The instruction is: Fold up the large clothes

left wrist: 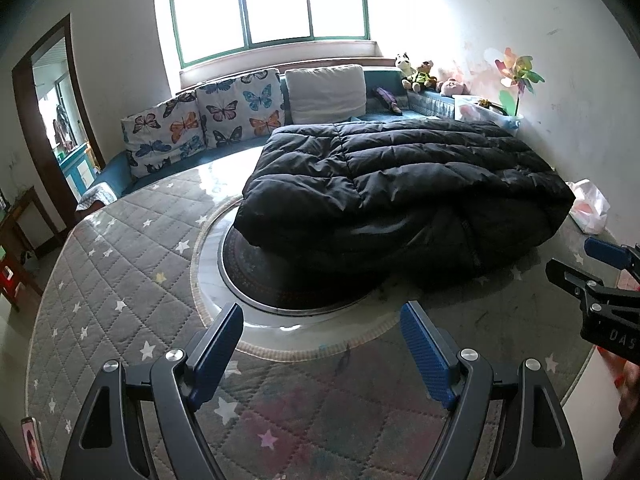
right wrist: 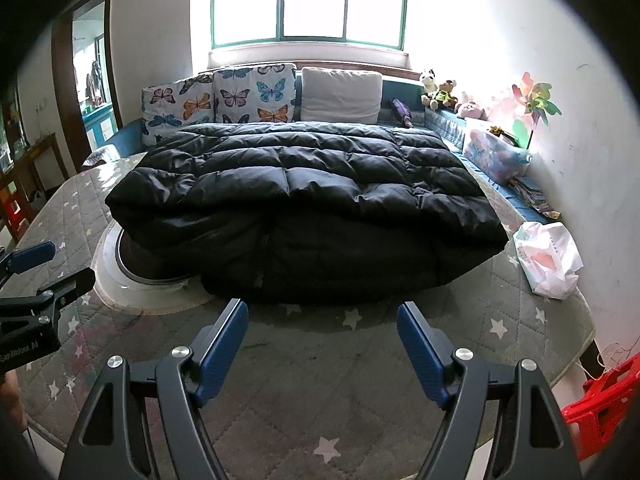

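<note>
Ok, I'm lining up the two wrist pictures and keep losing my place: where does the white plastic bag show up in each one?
Left wrist view: the white plastic bag lies at the right edge, just right of the black puffer coat.
Right wrist view: the white plastic bag lies right of centre, on the table beside the coat's right corner.
Shared landmark: the white cushion under the window.

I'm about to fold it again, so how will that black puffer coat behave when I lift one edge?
The black puffer coat looks thick and quilted, so it is probably floppy, sagging between grips. It is likely light for its bulk. Its shiny shell may slip, and the puffy layers may spring open.
</note>
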`<state>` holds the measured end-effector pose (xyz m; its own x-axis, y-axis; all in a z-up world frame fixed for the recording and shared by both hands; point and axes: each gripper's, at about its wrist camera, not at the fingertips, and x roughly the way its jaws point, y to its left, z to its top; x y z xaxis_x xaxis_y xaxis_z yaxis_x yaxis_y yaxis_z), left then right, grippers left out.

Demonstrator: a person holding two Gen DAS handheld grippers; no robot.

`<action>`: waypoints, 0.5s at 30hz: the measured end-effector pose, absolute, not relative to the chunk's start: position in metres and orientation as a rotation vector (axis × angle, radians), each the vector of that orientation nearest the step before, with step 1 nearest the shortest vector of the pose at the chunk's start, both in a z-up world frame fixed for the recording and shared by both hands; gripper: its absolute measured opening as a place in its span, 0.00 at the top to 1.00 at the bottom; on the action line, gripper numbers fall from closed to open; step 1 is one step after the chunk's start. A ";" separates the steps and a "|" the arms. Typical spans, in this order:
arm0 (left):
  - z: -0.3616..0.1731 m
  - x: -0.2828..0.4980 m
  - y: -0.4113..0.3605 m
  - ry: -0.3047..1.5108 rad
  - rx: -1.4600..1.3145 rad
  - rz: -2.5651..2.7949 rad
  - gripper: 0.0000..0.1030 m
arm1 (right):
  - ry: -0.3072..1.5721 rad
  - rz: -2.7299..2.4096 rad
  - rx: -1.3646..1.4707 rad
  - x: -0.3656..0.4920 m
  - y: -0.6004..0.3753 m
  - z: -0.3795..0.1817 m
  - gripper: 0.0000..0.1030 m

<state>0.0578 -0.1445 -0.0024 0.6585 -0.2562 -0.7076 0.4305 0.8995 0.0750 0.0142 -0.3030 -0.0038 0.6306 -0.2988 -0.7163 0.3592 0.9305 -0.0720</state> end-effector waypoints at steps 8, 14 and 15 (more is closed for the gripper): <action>-0.002 0.057 -0.143 0.763 0.233 -0.397 0.16 | 0.801 -0.375 0.080 0.013 -0.301 -0.004 0.18; 0.000 0.054 -0.144 0.757 0.236 -0.404 0.16 | 0.800 -0.372 0.078 0.012 -0.299 -0.003 0.18; -0.001 0.054 -0.145 0.759 0.236 -0.403 0.16 | 0.803 -0.371 0.079 0.012 -0.299 -0.004 0.18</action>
